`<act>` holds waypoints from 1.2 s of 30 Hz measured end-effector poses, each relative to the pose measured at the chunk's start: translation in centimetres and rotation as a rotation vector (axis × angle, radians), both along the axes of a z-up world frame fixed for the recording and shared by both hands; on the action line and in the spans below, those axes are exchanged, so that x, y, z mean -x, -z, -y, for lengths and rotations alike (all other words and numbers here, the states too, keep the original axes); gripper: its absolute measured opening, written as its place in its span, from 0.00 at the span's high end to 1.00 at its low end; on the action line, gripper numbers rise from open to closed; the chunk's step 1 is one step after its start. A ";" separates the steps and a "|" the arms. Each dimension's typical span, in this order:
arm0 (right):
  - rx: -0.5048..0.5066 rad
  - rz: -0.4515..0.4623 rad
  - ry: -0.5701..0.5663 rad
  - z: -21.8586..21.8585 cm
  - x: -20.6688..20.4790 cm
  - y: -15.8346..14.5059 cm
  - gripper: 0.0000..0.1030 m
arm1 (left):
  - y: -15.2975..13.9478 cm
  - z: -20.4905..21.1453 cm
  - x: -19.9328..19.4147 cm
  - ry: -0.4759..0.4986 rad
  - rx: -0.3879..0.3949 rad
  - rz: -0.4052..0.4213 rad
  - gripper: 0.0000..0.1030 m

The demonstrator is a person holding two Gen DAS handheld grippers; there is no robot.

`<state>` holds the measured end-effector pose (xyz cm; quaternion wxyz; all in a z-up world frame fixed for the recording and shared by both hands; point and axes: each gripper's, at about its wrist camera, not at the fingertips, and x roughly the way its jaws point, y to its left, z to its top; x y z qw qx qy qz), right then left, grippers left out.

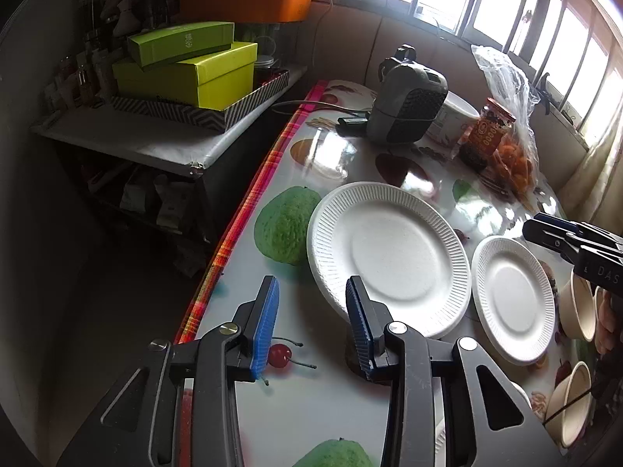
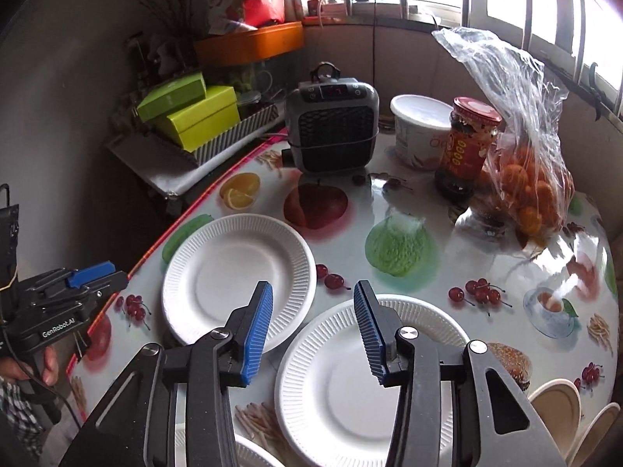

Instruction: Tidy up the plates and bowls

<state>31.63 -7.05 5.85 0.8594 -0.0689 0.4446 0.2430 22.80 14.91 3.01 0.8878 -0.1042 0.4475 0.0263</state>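
A large white ribbed paper plate (image 1: 389,253) lies on the fruit-print table; it also shows in the right wrist view (image 2: 237,276). A second white plate (image 1: 514,297) lies to its right and sits just under my right gripper (image 2: 313,325), which is open and empty. My left gripper (image 1: 313,321) is open and empty, near the table's left edge, its right finger over the large plate's near rim. Beige bowls (image 1: 580,303) stand at the right edge, also in the right wrist view (image 2: 560,408). Another white plate (image 2: 249,453) peeks out at the bottom.
A grey fan heater (image 2: 331,128), a white tub (image 2: 418,128), a red-lidded jar (image 2: 465,144) and a bag of oranges (image 2: 525,179) stand at the table's far side. Green boxes (image 1: 187,70) sit on a side shelf to the left.
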 end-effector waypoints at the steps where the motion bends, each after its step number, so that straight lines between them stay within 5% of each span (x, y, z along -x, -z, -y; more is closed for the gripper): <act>1: 0.009 -0.016 0.000 -0.2 -0.8 0.8 0.68 | 0.4 0.0 -0.4 0.001 0.012 -0.010 0.66; 17: -0.084 -0.210 -0.022 -1.2 -6.6 6.6 0.72 | 3.5 -1.0 -4.1 -0.009 0.068 -0.073 0.70; 28: -0.098 -0.236 -0.039 -1.4 -7.0 7.4 0.74 | 4.0 -0.5 -4.8 0.004 0.073 -0.088 0.83; 36: -0.113 -0.249 -0.054 -1.9 -6.8 7.3 0.87 | 4.0 -0.6 -4.8 -0.007 0.094 -0.081 0.85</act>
